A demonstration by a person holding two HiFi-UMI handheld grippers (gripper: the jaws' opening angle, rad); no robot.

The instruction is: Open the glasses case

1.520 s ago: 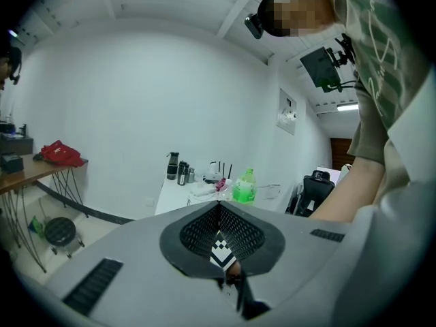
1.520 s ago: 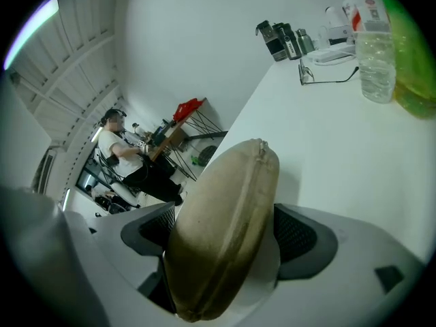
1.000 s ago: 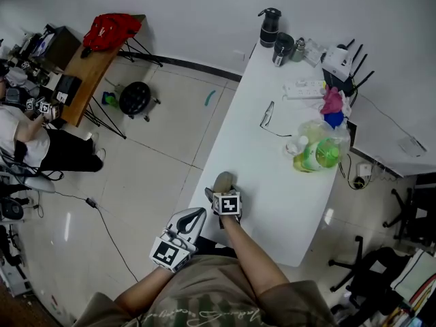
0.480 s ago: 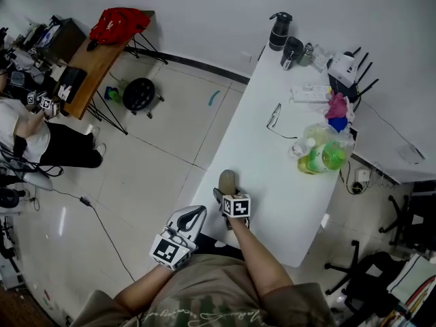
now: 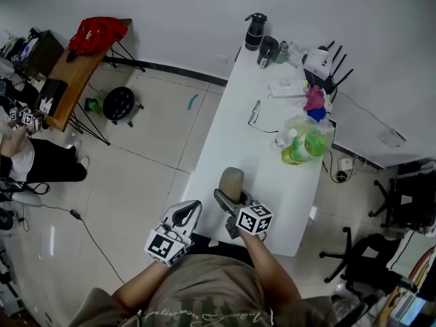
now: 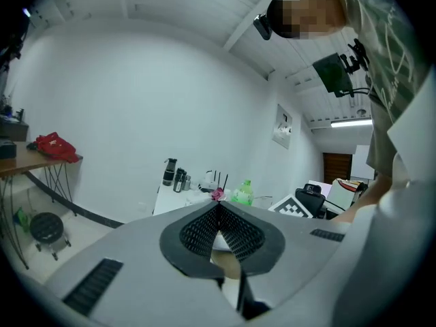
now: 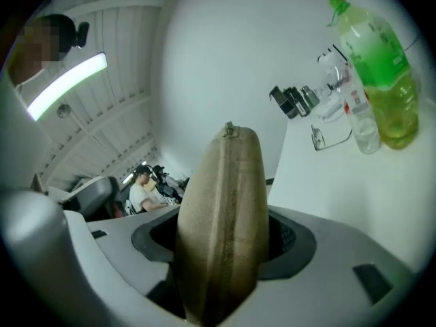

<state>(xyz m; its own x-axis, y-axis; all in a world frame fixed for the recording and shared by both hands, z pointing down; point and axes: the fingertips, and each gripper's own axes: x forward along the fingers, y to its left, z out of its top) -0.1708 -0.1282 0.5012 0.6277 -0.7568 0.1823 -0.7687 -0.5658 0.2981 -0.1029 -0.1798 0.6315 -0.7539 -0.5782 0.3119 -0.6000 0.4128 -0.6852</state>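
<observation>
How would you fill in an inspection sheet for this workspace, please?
Surface: white table, things gathered at its far end.
Job's things: glasses case held upright, not yet open; glasses lie farther up the table.
Clutter: green bottle, flask, power strip, router.
Grippers: left claw shut, empty; right claw shut on the glasses case, its jaws have just been closing.
Cables: one cable trails over the floor at left.
Surroundings: wooden desk with red bag, seated person, office chairs.
</observation>
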